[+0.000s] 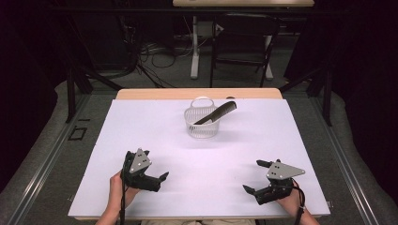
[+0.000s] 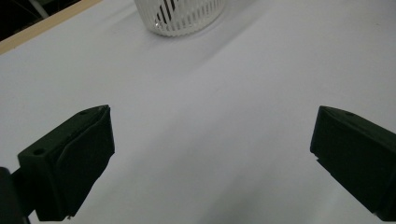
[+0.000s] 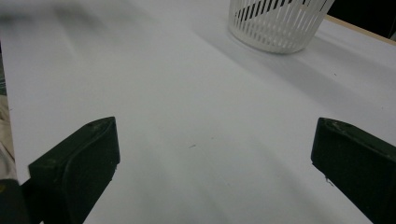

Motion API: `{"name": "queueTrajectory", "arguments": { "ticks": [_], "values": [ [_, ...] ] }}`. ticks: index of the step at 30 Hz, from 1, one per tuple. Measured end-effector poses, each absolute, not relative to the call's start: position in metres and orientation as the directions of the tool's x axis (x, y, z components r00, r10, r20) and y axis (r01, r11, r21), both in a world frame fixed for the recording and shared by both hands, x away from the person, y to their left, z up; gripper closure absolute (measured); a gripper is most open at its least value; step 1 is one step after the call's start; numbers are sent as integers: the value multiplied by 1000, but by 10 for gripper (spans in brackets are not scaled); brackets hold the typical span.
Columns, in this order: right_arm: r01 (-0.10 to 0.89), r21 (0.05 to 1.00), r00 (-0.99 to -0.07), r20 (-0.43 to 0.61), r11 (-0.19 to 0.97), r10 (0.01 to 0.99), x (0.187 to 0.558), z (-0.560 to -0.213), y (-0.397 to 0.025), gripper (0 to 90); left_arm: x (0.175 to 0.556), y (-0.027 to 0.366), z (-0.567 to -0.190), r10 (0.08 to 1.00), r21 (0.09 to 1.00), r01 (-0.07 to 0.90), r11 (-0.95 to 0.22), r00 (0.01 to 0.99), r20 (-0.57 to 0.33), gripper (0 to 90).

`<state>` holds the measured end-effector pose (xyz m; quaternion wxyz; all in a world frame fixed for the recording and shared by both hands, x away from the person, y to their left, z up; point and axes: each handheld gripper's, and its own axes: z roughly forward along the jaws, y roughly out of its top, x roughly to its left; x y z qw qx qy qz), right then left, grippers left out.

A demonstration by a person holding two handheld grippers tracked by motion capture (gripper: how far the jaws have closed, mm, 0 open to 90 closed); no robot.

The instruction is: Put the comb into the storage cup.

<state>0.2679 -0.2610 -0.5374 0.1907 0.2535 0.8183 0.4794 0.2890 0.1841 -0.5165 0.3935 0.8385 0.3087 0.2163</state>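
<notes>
White sheeting covers the table [image 1: 141, 136], with a tan wooden edge [image 1: 197, 93] showing along its far side and a dark room with cables and a chair [image 1: 244, 42] behind.

Left gripper [image 1: 152, 165]: jaws spread wide, holding nothing, hovering over bare sheet near the table's near edge, well short of the basket and to its left. Right gripper [image 1: 259, 176]: jaws likewise spread wide and empty, near the same edge, well short of the basket and to its right. Each is held in one of the person's hands, with a grey three-cornered plate on top.

White slatted basket [image 1: 202, 121]: upright near the far middle of the table, handle raised behind it. Black comb [image 1: 217, 113]: lying tilted in the basket, one end down inside, the other jutting over the rim toward the right.

Open sheet lies between both grippers and the basket, and between the grippers themselves.

Left gripper view: basket [image 2: 180, 16] ahead, dark comb teeth visible through the slats. Right gripper view: basket [image 3: 278, 23] ahead at upper right, its shadow falling on the sheet. High view alone shows the comb's full length.
</notes>
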Motion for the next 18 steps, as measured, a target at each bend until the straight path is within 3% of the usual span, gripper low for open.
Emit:
{"name": "queueTrajectory", "arguments": {
  "ticks": [18],
  "values": [
    [238, 879, -799, -64, 412, 598, 269, -538, -260, 10, 264, 207, -532, 728, 799, 379, -468, 677, 105, 0]
  ]
}}
